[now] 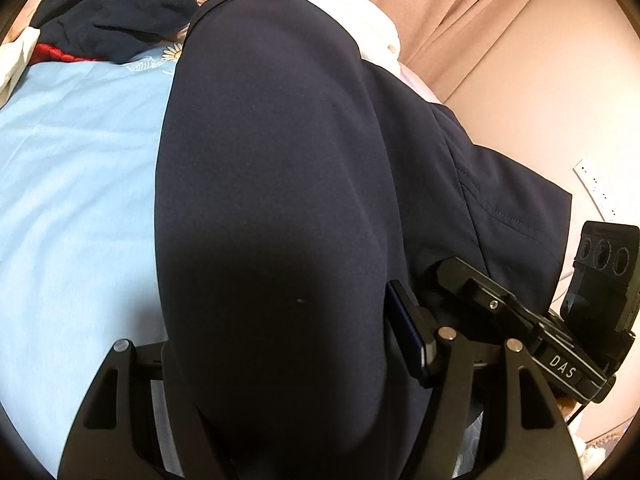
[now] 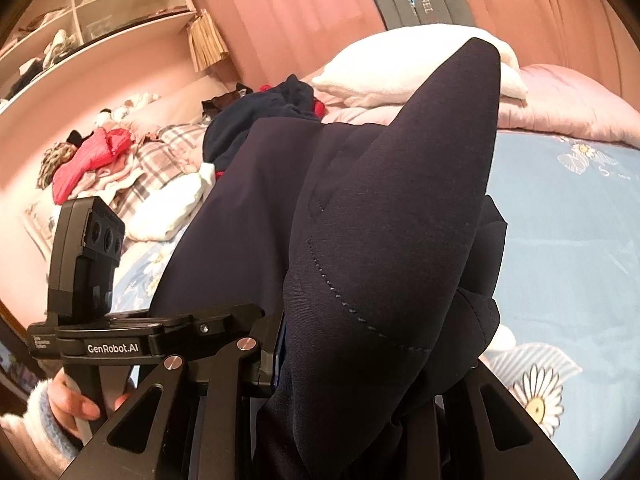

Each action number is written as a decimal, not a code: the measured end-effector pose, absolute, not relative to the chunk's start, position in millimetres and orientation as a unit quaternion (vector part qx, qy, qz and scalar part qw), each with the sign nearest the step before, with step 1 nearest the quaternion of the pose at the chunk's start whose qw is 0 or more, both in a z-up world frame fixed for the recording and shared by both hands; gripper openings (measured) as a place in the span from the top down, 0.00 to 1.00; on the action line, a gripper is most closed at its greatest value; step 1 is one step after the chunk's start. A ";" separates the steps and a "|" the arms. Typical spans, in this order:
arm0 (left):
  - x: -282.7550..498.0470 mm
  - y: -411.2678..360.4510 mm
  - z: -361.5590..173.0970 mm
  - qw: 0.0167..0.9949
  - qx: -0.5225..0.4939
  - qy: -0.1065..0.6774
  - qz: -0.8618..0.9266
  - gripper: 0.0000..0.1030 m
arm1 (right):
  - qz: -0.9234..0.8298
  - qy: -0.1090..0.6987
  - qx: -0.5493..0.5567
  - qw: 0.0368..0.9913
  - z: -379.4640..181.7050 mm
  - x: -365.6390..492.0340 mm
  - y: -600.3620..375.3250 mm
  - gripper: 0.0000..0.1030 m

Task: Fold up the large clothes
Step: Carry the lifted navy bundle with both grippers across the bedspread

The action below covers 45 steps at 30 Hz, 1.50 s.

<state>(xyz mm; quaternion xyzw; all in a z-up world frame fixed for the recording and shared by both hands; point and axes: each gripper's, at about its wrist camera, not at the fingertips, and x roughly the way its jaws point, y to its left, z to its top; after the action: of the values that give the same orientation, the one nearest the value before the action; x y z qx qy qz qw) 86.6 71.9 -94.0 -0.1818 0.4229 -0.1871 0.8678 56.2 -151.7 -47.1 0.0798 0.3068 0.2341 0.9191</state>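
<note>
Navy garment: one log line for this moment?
phase: mid-fold | navy garment: lifted over blue sheet | left gripper: gripping it | right gripper: gripping it

both fisheye cameras are sitting just behind their fingers, looking forward and downward over a bed point(image 1: 72, 184), each lens nearly pressed against dark navy cloth point(image 1: 272, 200). the left view is facing the curtain point(image 1: 448, 12), the right view the shelves point(image 2: 100, 4); both are sharing the white pillow point(image 2: 404, 64) and each other's gripper.
</note>
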 end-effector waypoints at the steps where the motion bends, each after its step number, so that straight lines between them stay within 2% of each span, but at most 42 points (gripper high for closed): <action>1: 88.6 70.7 -93.9 0.869 -0.180 0.422 -0.188 0.33 | 0.232 0.305 0.079 0.920 -47.0 57.9 -149.0 0.71; 9: 82.1 44.8 -91.6 0.874 -0.164 0.418 -0.185 0.33 | 0.218 0.301 0.078 0.925 -53.8 81.8 -149.1 0.71; 18: 91.2 35.9 -109.7 0.859 -0.159 0.455 -0.172 0.33 | 0.201 0.336 0.088 0.916 -71.4 103.1 -152.3 0.71; 25: 85.2 35.9 -113.6 0.858 -0.151 0.463 -0.162 0.28 | 0.192 0.352 0.115 0.909 -77.1 107.6 -161.5 0.70; 32: 98.7 40.0 -120.6 0.856 -0.155 0.468 -0.157 0.25 | 0.179 0.377 0.178 0.891 -88.6 121.4 -180.3 0.66; 39: 115.0 45.0 -125.2 0.856 -0.150 0.469 -0.155 0.23 | 0.171 0.394 0.231 0.873 -102.0 127.1 -193.7 0.52; 45: 116.3 45.8 -127.4 0.859 -0.145 0.467 -0.152 0.22 | 0.174 0.405 0.277 0.853 -111.8 128.9 -204.4 0.48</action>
<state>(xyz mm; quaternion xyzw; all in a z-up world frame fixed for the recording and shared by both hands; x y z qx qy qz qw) 116.3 45.8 -127.4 -0.1450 0.4675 -0.1524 0.8586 128.9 -204.4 -111.8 0.2773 0.4055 0.1742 0.8534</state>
